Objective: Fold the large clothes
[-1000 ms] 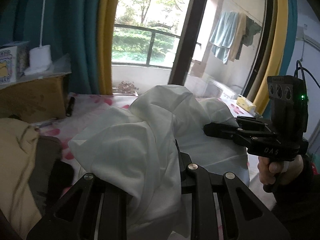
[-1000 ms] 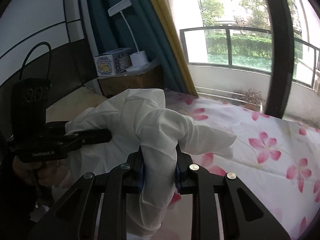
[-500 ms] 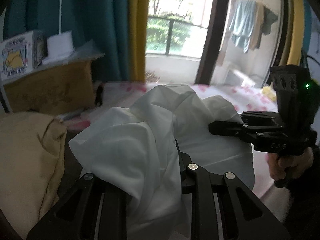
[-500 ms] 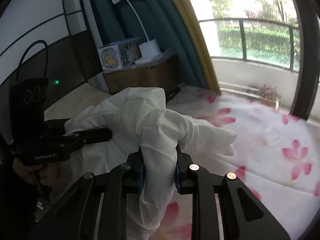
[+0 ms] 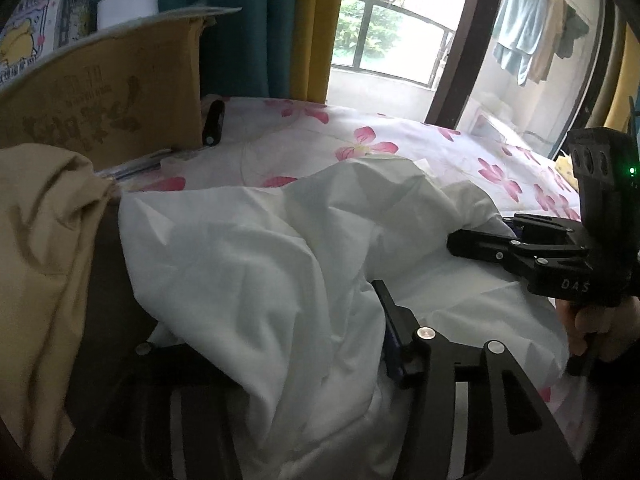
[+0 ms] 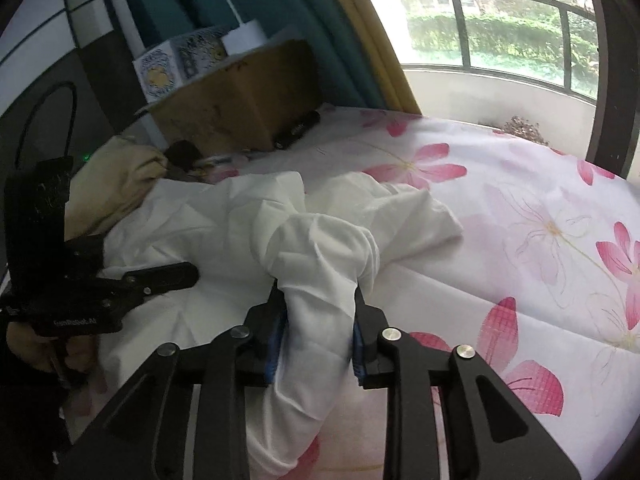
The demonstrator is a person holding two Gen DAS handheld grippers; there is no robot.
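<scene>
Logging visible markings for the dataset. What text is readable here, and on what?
"DAS": side of the right gripper.
"GenRobot.AI", faint: side of the left gripper.
Print on the cardboard box: blurred, unreadable.
Print on the cartoon carton: too small to read.

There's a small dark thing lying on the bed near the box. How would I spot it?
Find the brown cardboard box at the far edge of the flowered bedsheet, by the teal curtain. At the foot of its corner lies a short black cylinder, perhaps a torch. It is the only dark, hard item on the sheet there.
</scene>
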